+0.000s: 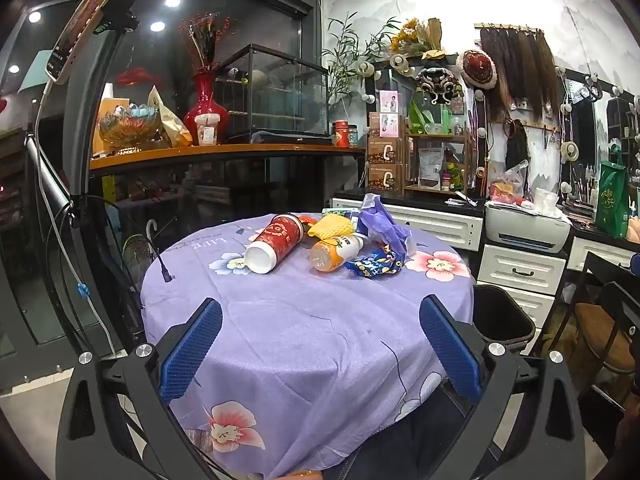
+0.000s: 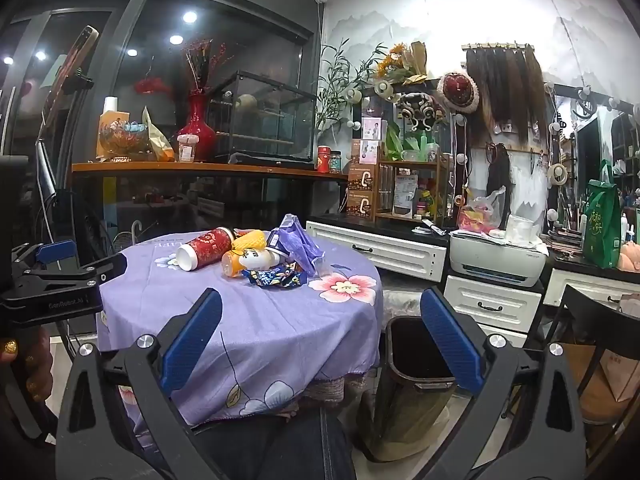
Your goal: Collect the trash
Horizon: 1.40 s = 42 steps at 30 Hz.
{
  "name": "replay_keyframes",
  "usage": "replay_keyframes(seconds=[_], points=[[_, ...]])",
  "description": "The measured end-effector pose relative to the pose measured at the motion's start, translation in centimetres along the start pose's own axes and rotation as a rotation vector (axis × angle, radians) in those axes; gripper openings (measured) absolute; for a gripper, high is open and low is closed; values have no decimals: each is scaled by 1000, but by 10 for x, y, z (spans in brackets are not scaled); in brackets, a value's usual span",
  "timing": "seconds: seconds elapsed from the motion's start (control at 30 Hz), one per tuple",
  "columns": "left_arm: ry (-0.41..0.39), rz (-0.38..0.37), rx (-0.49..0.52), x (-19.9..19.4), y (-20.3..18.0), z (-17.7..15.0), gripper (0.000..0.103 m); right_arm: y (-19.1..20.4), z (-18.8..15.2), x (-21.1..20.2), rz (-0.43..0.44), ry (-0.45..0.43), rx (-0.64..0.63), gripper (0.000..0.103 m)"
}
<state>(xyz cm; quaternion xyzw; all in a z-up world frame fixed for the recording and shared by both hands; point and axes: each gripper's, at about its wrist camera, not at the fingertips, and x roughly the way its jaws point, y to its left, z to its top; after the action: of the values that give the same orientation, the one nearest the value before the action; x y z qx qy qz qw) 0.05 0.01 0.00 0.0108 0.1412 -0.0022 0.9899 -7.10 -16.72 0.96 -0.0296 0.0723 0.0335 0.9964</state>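
Note:
A pile of trash lies at the far side of the round table [image 1: 304,320] with a purple flowered cloth: a tipped red paper cup [image 1: 276,242], an orange bottle on its side [image 1: 334,252], a yellow foam net [image 1: 330,226], a blue snack wrapper [image 1: 374,266] and a crumpled purple bag [image 1: 380,224]. The same pile shows in the right wrist view, with the red cup [image 2: 206,248] and the wrapper [image 2: 276,278]. My left gripper [image 1: 320,344] is open and empty above the near cloth. My right gripper [image 2: 320,344] is open and empty, short of the table edge.
A dark trash bin [image 2: 416,364] stands on the floor right of the table, also in the left wrist view [image 1: 500,320]. White drawers with a printer [image 2: 496,256] stand behind it. A chair [image 2: 592,344] is at the right. A phone stand with cables [image 1: 72,208] is left of the table.

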Motion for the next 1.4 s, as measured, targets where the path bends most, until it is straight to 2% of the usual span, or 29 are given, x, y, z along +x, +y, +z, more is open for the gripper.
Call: replay_keyframes(seconds=[1.4], points=[[2, -8, -11, 5, -1, -7, 98, 3, -1, 2, 5, 6, 5, 98]])
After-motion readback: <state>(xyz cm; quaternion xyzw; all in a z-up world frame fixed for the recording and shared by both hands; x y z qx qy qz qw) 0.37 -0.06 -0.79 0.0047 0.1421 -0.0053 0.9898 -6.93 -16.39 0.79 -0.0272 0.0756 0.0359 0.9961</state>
